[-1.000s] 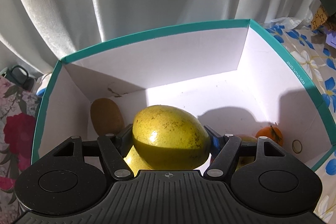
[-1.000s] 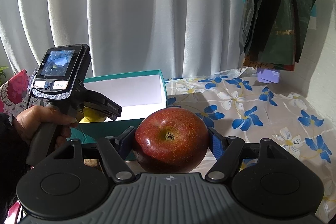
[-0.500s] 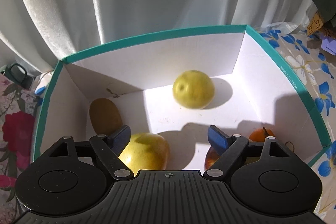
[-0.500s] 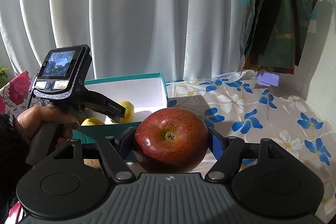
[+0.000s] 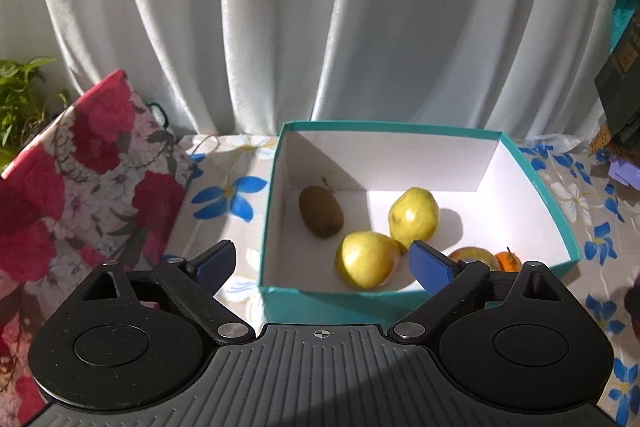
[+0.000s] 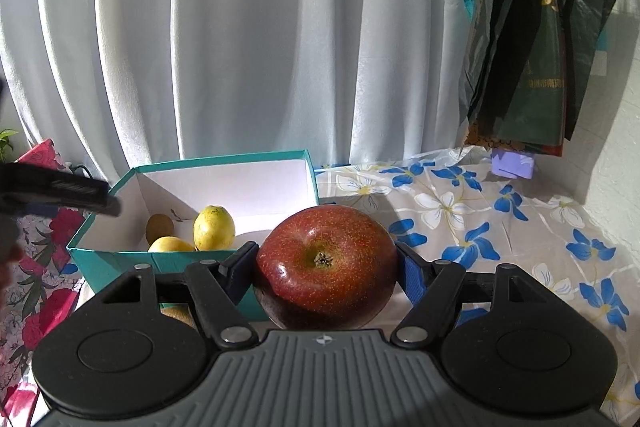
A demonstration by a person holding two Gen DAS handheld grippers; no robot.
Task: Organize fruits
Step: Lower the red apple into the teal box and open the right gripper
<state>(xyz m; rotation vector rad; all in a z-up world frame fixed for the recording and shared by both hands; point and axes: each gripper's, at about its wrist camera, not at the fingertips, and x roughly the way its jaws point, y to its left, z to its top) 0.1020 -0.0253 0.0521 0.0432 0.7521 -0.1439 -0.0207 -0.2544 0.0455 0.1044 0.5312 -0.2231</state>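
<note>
Two yellow fruits lay in the teal box (image 5: 532, 183), touching each other — the near one (image 5: 366, 259) at about five o'clock from the kiwi (image 5: 321, 211), the far one (image 5: 414, 213) at about three o'clock from it. Deep in the box's near right corner sat a reddish-yellow fruit (image 5: 472, 254) and, just beside it at three o'clock, a small orange (image 5: 508, 261), both partly hidden behind the left gripper's blue pad.

The left gripper (image 5: 322, 261) hung above the near wall of the box with its jaws opening wide and nothing between them; the fruits seen through the gap lay down on the box floor, well clear of the pads.

The right gripper (image 6: 324, 265) was clamped on a red apple (image 6: 326, 265), a pad pressed to each side, stem hollow facing the camera. It was held over the flowered tablecloth (image 6: 460, 211), at about four o'clock from the box and outside it.

At nine o'clock from the box leaned a rose-printed bag (image 5: 76, 195). White curtains (image 6: 260, 35) hung behind everything — and dark plastic bags (image 6: 532, 39) hung at the upper right.
</note>
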